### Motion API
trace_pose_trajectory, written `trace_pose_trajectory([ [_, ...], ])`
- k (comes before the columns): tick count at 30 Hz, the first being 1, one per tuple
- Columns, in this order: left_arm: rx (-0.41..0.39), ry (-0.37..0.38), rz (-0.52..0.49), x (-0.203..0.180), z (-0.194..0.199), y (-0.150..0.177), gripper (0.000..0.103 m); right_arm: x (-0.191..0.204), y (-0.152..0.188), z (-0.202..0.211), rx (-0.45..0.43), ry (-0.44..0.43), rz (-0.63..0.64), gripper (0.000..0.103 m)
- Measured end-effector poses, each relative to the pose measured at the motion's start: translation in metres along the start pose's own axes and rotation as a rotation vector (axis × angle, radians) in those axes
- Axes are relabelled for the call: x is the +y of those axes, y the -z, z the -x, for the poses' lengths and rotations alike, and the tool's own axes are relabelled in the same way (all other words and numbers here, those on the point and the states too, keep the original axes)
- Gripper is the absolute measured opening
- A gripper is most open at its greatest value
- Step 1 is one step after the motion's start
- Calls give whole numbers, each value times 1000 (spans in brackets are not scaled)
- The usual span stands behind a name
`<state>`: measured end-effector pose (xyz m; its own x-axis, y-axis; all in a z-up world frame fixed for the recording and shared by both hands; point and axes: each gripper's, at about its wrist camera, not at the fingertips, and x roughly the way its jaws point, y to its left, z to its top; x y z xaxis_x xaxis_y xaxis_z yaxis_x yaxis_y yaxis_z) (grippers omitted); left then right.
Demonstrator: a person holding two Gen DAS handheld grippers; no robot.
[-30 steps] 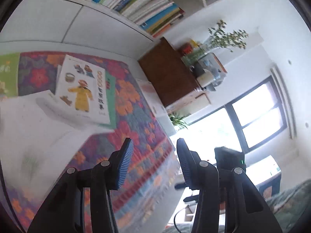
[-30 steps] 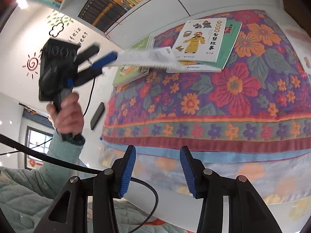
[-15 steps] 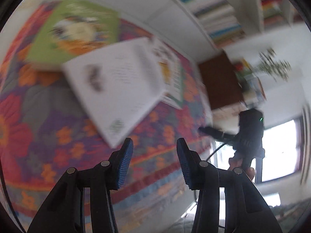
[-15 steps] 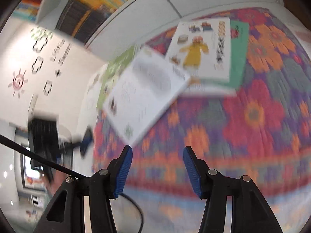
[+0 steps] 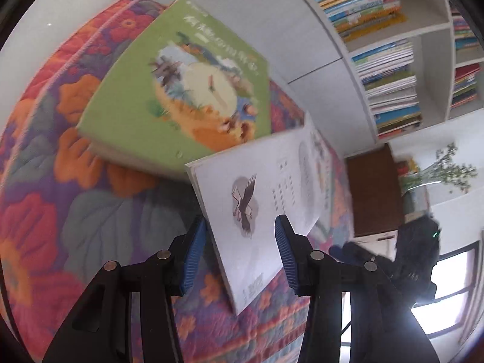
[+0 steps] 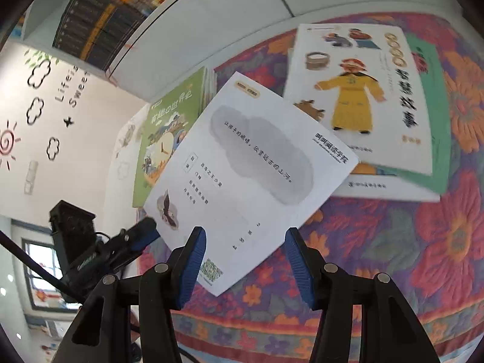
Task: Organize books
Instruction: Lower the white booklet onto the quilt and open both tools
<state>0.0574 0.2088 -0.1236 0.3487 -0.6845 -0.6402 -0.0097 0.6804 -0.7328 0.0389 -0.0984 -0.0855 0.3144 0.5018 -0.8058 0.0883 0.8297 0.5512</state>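
Observation:
A white booklet with an eagle picture (image 6: 251,175) lies on the flowered cloth (image 6: 393,242), partly over a green book (image 6: 169,133) and a stack topped by a white book showing a yellow-robed figure (image 6: 357,96). The booklet (image 5: 266,199) and green book (image 5: 193,90) also show in the left wrist view. My left gripper (image 5: 239,248) is open, its jaws on either side of the booklet's near corner. It also shows at the booklet's left corner in the right wrist view (image 6: 142,236). My right gripper (image 6: 245,263) is open just before the booklet's near edge.
White shelves full of books (image 5: 387,60) stand behind the table. A brown cabinet (image 5: 372,193) and a plant (image 5: 438,175) are at the far right. A wall with cloud decals (image 6: 39,96) is to the left.
The left gripper let go of the white booklet, which now lies on the cloth across the other books. Both grippers have moved in close to the booklet's near edge.

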Motion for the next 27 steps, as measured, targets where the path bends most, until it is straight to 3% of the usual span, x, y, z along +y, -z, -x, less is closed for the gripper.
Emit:
trace_pose_trajectory([
  [5,24,138,-41,-8,-7,-9,43,-31,9,38,-67,24,-69,53],
  [9,70,29,-76,1,-16,-7,43,-61,30,59,-80,44,-147,53],
  [12,112,128,-12,12,-26,-7,43,-70,45,59,-64,62,-187,53],
  [15,103,154,-5,15,-37,-9,43,-77,56,54,-53,28,-241,53],
  [17,90,220,18,12,-40,-10,42,-76,61,54,-49,22,-246,53],
  [20,41,270,-49,-13,-26,-9,40,-68,66,56,-47,35,-212,53],
  [23,41,346,-126,-49,-14,-3,40,-71,72,65,-52,35,-215,53],
  [27,51,362,-300,-115,-7,11,40,-81,84,90,-81,-3,-217,53],
])
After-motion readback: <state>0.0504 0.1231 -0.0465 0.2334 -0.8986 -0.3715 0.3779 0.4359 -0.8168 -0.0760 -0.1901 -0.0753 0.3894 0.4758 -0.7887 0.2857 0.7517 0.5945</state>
